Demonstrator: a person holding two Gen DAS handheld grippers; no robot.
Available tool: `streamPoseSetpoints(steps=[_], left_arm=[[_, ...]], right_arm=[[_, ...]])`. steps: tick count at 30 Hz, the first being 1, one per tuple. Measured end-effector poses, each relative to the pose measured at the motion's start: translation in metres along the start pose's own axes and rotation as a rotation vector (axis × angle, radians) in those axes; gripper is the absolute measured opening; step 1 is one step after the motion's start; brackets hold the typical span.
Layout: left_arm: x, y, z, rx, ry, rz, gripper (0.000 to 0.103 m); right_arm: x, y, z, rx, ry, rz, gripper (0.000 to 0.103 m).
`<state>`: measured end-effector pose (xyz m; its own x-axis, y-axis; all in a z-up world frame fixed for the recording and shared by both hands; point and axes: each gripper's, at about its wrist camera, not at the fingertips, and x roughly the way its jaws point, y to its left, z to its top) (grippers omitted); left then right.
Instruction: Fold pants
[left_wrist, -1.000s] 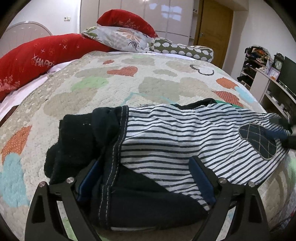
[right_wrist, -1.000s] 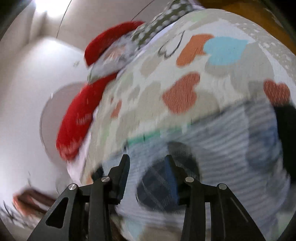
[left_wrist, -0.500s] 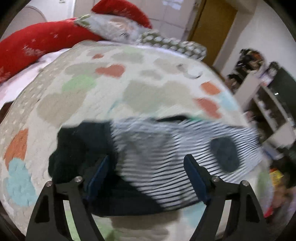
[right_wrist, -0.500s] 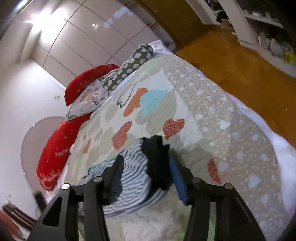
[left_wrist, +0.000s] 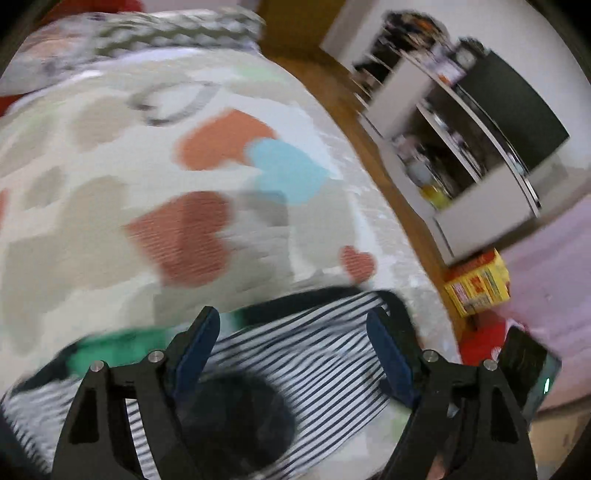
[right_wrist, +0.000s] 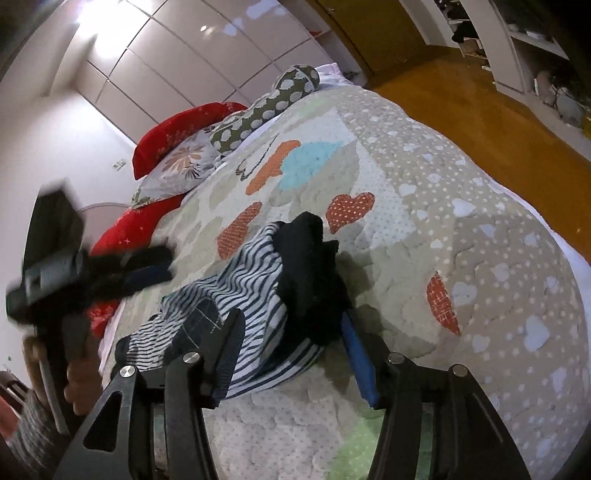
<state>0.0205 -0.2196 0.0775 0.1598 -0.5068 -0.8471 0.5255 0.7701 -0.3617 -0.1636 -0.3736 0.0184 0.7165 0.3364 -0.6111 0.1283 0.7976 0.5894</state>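
The pants (right_wrist: 236, 295) are white with dark stripes, a dark knee patch (right_wrist: 201, 317) and a black waist part (right_wrist: 310, 273). They lie bunched on the heart-patterned quilt (right_wrist: 424, 221). My right gripper (right_wrist: 291, 347) is open, its fingers either side of the near end of the pants. My left gripper (left_wrist: 291, 339) is open above the striped cloth (left_wrist: 314, 343) and the dark patch (left_wrist: 240, 417), blurred by motion. It also shows in the right wrist view (right_wrist: 147, 266), raised at the left of the pants.
Red pillows (right_wrist: 192, 129), a flowered pillow (right_wrist: 177, 166) and a spotted bolster (right_wrist: 280, 96) lie at the bed's head. Wooden floor (right_wrist: 480, 96), white shelves (left_wrist: 461, 147) and a yellow box (left_wrist: 476, 284) are beside the bed.
My left gripper has swung right, from the black waist end over to the patch end. My right gripper has pulled back and now straddles the pants, its jaws wider apart.
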Motion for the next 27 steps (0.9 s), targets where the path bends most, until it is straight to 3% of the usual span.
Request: streamPoseSetpoints(steps=[5, 9, 10, 11, 12, 13, 15, 19, 24, 27], left_arm=[[0.050, -0.028, 0.016, 0.061, 0.088, 0.011, 0.081], [0.075, -0.034, 0.018, 0.082, 0.156, 0.035, 0.081], [0.074, -0.037, 0.018, 0.103, 0.152, 0.038, 0.075], [0.072, -0.041, 0.017, 0.133, 0.151, 0.035, 0.044], [0.071, -0.044, 0.015, 0.148, 0.156, 0.024, 0.026], [0.067, -0.045, 0.015, 0.148, 0.157, 0.021, 0.023], [0.051, -0.043, 0.014, 0.148, 0.107, 0.009, 0.023], [0.020, -0.025, 0.012, 0.063, 0.021, -0.061, 0.022], [-0.025, 0.022, -0.013, -0.081, -0.120, -0.106, 0.025], [-0.049, 0.063, -0.040, -0.226, -0.182, -0.126, 0.045]], right_arm=[[-0.004, 0.007, -0.001, -0.043, -0.054, -0.082, 0.060], [0.008, 0.011, 0.000, -0.068, -0.028, -0.080, 0.065], [0.010, 0.013, 0.000, -0.079, -0.023, -0.075, 0.065], [0.014, 0.016, 0.001, -0.095, -0.010, -0.061, 0.063], [0.020, 0.018, 0.002, -0.105, 0.012, -0.043, 0.043], [0.023, 0.019, 0.003, -0.104, 0.020, -0.045, 0.030], [0.025, 0.019, 0.006, -0.092, 0.027, -0.022, 0.020], [0.016, 0.036, 0.008, -0.142, -0.003, -0.023, 0.019], [0.016, 0.078, 0.006, -0.259, -0.002, -0.030, 0.019], [0.026, 0.106, 0.000, -0.340, 0.010, -0.022, 0.021]])
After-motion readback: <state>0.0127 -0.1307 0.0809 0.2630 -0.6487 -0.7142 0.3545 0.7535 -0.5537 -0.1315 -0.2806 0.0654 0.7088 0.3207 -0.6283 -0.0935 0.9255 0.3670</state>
